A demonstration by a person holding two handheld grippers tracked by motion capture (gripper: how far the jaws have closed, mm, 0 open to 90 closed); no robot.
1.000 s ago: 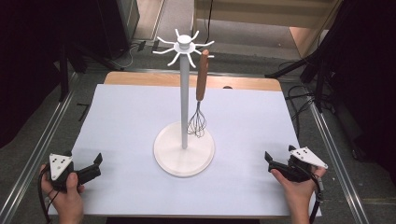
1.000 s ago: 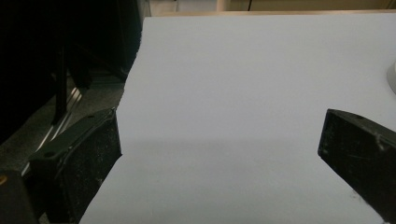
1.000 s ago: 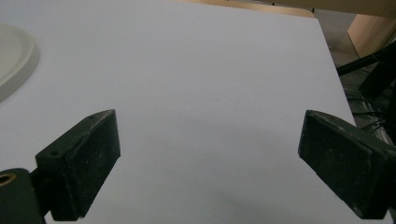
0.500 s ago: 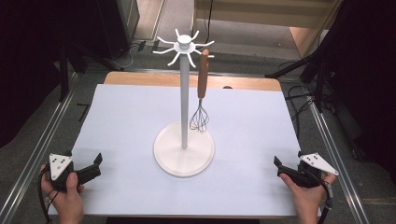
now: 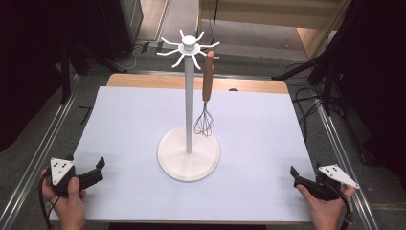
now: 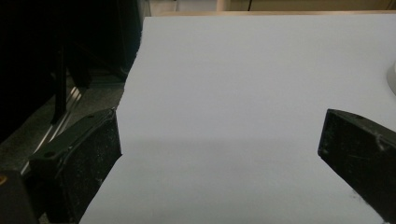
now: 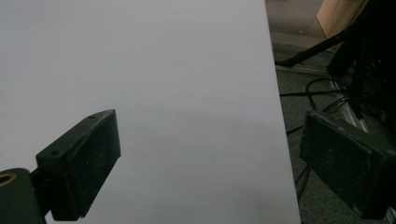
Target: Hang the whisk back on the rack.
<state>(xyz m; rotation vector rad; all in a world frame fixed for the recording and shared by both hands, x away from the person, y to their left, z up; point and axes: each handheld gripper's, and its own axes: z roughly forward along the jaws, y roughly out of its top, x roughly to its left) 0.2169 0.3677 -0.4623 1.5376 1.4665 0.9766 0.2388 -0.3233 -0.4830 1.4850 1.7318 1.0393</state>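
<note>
— Where was the whisk [image 5: 205, 103] at that point?

— It hung by its wooden handle from one arm of the white stand [image 5: 189, 158], wire head down, just above the round base and free of it. The stand stood in the middle of the tabletop [image 5: 129, 120], on the pale sheet that covered it.

— And nothing had hold of it?

— Nothing. The right tongs [image 5: 302, 178] sat at the near right corner of the tabletop, well apart from the stand, with the jaws spread wide and empty. In the right gripper view the right tongs [image 7: 205, 163] had only bare sheet and the table's edge between the jaws.

— What had changed?

— A second earlier the right hand [image 5: 325, 211] had been a little farther in and farther forward; over that second it drew back toward the corner and the person. The whisk hung just as it had, in the same spot on the same arm.

— And the other side?

— The left tongs [image 5: 93, 173] lay at the near left corner, as before, also wide open and holding nothing. The left gripper view showed the left tongs [image 6: 219, 149] over plain sheet, with a sliver of the stand's base at the far right edge.

— So what did you make of it?

— I judged the hanging was done and the hands were pulling away to rest. The whisk looked settled, not swinging.
</note>
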